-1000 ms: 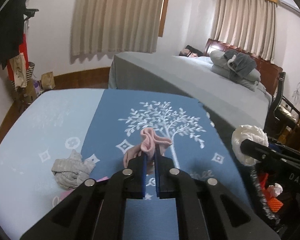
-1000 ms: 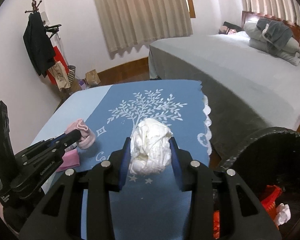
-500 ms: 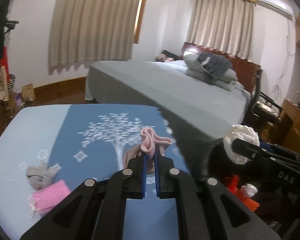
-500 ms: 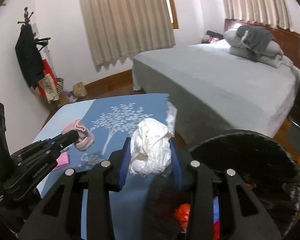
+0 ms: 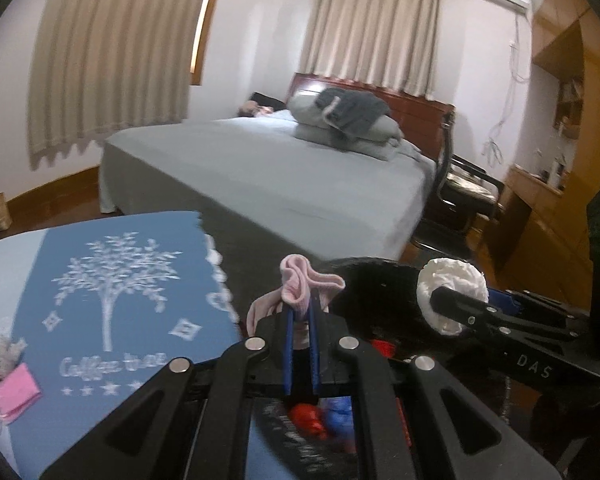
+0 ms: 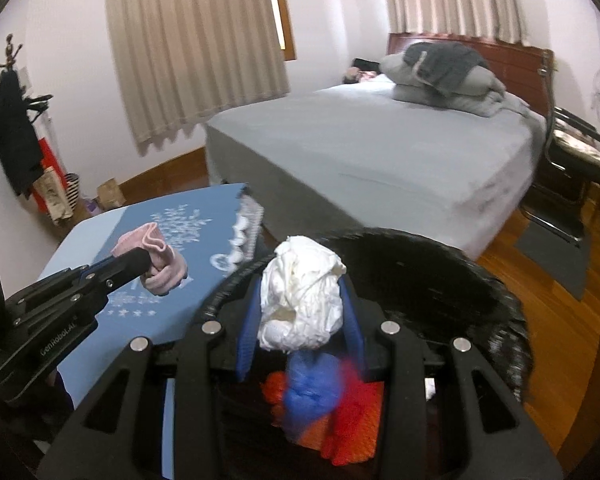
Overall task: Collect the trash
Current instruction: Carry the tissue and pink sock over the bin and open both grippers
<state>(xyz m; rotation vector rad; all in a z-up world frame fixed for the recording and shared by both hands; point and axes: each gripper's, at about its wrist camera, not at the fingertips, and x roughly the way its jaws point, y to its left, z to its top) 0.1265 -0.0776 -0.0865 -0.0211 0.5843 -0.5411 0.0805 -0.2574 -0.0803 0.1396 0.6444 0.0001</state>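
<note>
My left gripper (image 5: 300,312) is shut on a pink sock (image 5: 300,284) and holds it over the near rim of a black trash bin (image 5: 372,276). It also shows in the right wrist view (image 6: 140,260) with the pink sock (image 6: 164,264). My right gripper (image 6: 300,300) is shut on a crumpled white paper wad (image 6: 300,300), held above the black trash bin (image 6: 440,272). The wad also shows in the left wrist view (image 5: 452,288). Red and blue trash (image 6: 324,404) lies inside the bin.
A table with a blue tree-print cloth (image 5: 112,292) stands left of the bin. A grey rag (image 5: 0,354) and a pink folded cloth (image 5: 16,392) lie on its left part. A grey bed (image 6: 380,152) is behind, a chair (image 6: 572,160) to the right.
Both grippers have swung right, from over the blue cloth to over the black bin, each still holding its item.
</note>
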